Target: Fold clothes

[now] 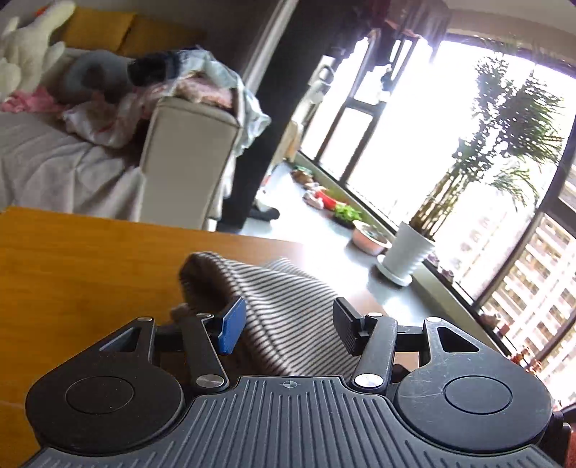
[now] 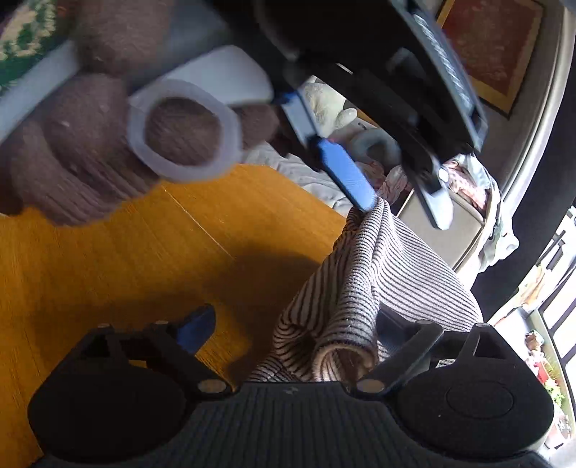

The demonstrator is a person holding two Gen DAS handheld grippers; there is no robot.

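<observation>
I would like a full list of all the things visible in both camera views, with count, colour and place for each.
striped garment: one, grey and white, lifted over the table, between both tools
table: one, orange-brown wood, under the garment
sofa: one, beige, behind the table
clothes pile: one, mixed pink, blue and black, on the sofa arm and seat
plush toy: one, white, on the sofa, far left
cushions: two, mustard yellow, against the sofa back
potted plant: one, green in a white pot, by the window
left tool: one, black with a blue pad, open around the garment
right tool: one, black with a blue pad, open, garment between its fingers
</observation>
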